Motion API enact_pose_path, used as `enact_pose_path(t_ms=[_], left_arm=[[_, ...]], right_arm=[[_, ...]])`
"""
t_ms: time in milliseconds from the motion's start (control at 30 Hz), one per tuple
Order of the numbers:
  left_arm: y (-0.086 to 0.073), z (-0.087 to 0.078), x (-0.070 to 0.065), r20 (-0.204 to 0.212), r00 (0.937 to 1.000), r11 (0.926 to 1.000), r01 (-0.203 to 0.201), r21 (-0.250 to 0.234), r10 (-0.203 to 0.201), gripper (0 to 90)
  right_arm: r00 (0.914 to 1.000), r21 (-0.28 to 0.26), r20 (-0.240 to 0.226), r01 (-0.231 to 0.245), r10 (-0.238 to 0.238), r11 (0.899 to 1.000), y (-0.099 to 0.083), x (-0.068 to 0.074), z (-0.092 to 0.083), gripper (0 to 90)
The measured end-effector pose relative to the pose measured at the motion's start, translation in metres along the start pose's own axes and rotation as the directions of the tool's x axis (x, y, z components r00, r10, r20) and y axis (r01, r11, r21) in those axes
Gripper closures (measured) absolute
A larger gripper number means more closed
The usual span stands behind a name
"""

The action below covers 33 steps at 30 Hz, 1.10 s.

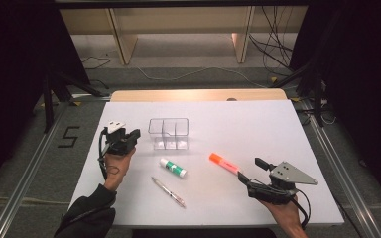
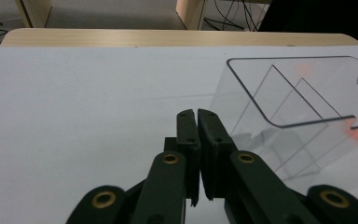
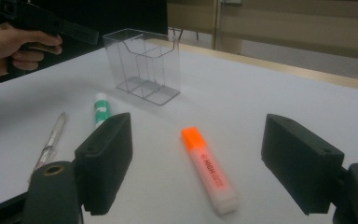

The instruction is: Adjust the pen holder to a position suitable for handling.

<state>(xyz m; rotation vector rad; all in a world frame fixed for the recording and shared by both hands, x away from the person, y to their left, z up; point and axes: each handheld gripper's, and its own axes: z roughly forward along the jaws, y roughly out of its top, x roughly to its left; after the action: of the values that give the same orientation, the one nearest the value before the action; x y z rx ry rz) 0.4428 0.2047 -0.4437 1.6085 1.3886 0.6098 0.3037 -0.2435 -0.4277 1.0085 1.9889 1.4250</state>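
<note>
An orange highlighter (image 1: 224, 163) (image 3: 209, 170) lies on the white table (image 1: 258, 124), just ahead of my right gripper (image 1: 250, 170) (image 3: 198, 128). That gripper's jaws stand wide open, apart from the highlighter. A clear plastic organizer (image 1: 169, 133) (image 2: 298, 107) (image 3: 142, 65) with three compartments stands upright at the table's middle. My left gripper (image 1: 136, 134) (image 2: 196, 114) (image 3: 81, 32) sits just left of the organizer with its jaws shut and nothing between them. A white and green glue stick (image 1: 173, 168) (image 3: 101, 108) and a clear pen (image 1: 168, 192) (image 3: 51, 140) lie in front of the organizer.
A wooden strip (image 1: 198, 95) borders the table's far edge. Beyond it are shelf legs and cables on the floor. Metal rails run along both sides of the table.
</note>
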Motion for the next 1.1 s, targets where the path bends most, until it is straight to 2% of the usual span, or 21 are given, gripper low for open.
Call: enact_pose_path(t_ms=[67, 167, 367, 600, 733, 767, 1033, 1100], left_arm=[[0.001, 0.005, 0.001, 0.002, 0.9998, 0.9998, 0.020, 0.003, -0.020, 89.1], [-0.001, 0.010, 0.000, 0.010, 0.9996, 0.9996, 0.027, 0.004, -0.028, 89.1], [-0.004, 0.017, -0.006, 0.027, 0.9996, 0.9993, -0.010, 0.036, 0.009, 89.2], [-0.005, 0.022, -0.009, 0.042, 0.9991, 0.9977, -0.012, 0.067, 0.010, 89.2], [-0.006, 0.023, -0.013, 0.063, 0.9979, 0.9960, 0.007, 0.089, -0.013, 89.2], [-0.006, 0.023, -0.013, 0.066, 0.9978, 0.9951, -0.003, 0.099, -0.004, 89.2], [-0.006, 0.024, -0.016, 0.071, 0.9965, 0.9933, 0.036, 0.110, -0.044, 89.2], [-0.006, 0.025, -0.018, 0.073, 0.9965, 0.9932, 0.032, 0.112, -0.041, 89.2]], right_arm=[[1.0000, -0.001, 0.000, 0.001, -0.001, 1.000, 0.000, 0.000, 0.000, 25.6], [1.0000, -0.004, 0.001, -0.002, 0.002, 1.000, 0.000, 0.000, 0.000, 25.6], [1.0000, 0.000, -0.007, -0.002, 0.002, 1.000, 0.000, 0.001, 0.001, 25.5], [0.9999, 0.003, -0.008, -0.006, 0.006, 1.000, -0.001, 0.000, 0.001, 25.5], [0.9999, 0.005, -0.011, -0.002, 0.002, 1.000, 0.000, 0.001, 0.001, 25.5], [0.9999, 0.003, -0.011, -0.003, 0.003, 1.000, -0.001, 0.001, 0.001, 25.5], [0.9999, 0.005, -0.008, -0.007, 0.007, 1.000, -0.001, 0.001, 0.002, 25.5], [0.9999, 0.003, -0.009, -0.007, 0.007, 1.000, -0.001, 0.001, 0.002, 25.5]])
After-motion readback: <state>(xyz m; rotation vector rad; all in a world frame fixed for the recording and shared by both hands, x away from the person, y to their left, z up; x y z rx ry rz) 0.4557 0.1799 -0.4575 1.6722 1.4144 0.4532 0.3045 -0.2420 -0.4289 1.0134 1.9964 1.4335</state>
